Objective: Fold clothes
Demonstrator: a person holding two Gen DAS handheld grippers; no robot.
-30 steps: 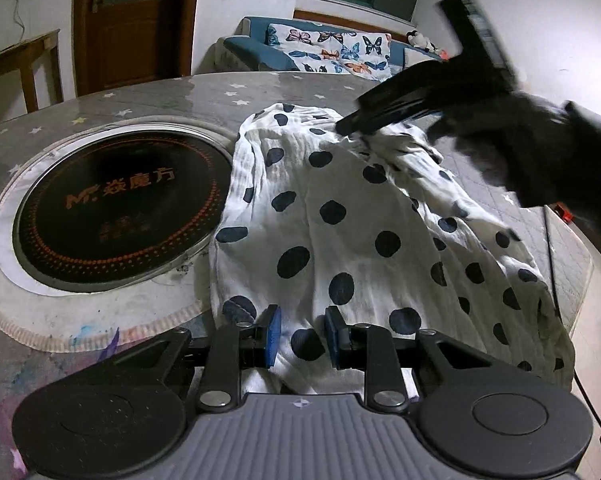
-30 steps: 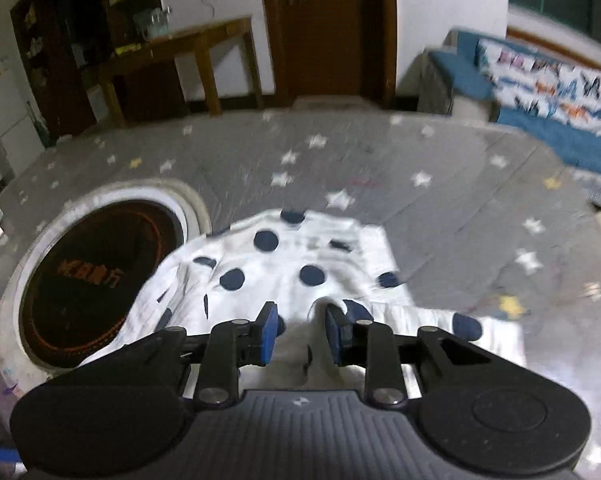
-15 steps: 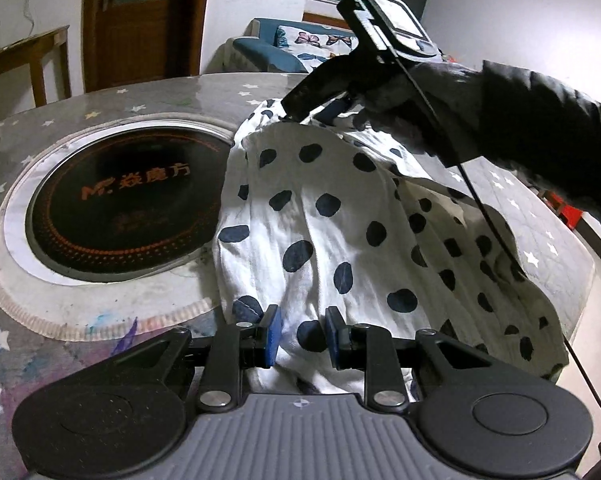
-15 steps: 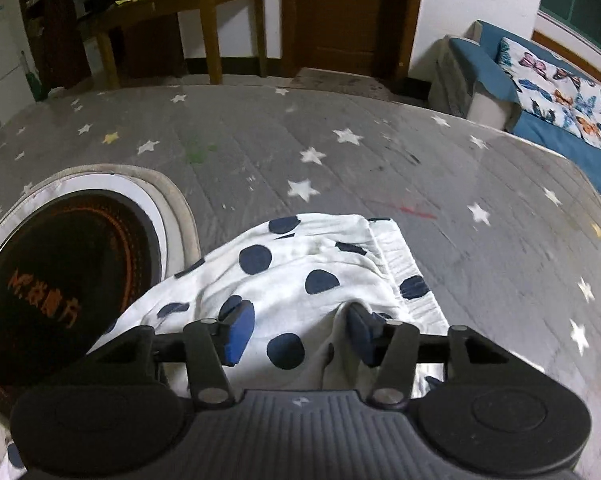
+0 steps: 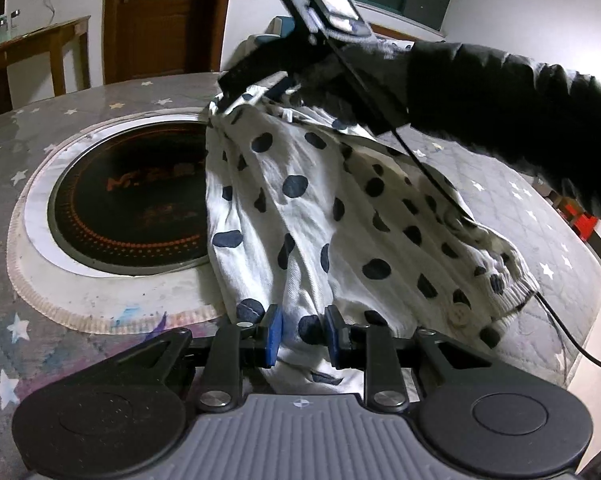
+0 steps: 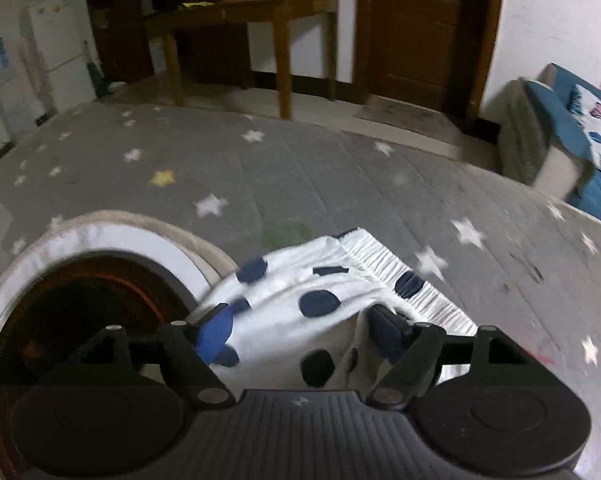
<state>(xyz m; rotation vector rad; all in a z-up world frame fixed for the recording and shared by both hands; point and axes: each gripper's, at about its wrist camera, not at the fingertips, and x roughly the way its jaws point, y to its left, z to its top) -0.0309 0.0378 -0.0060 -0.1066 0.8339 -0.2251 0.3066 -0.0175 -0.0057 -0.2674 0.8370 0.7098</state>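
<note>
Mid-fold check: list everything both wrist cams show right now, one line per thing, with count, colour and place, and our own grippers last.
Polka-dot garment: one, white with dark blue dots, draped on the table, partly over the cooktop's right edge.
Cooktop: one, black round with orange print, set in a white ring in the table.
Table cover: one, grey with stars.
Side table: one, brown wood, by the far wall.
Door: one, brown.
Sofa: one, blue, with a butterfly-print cushion, right background.
Fridge: one, white, left background.
Left gripper: black with blue pads, near garment edge, shut on cloth.
Right gripper: black with blue pads, wide apart at the elastic waistband.
</note>
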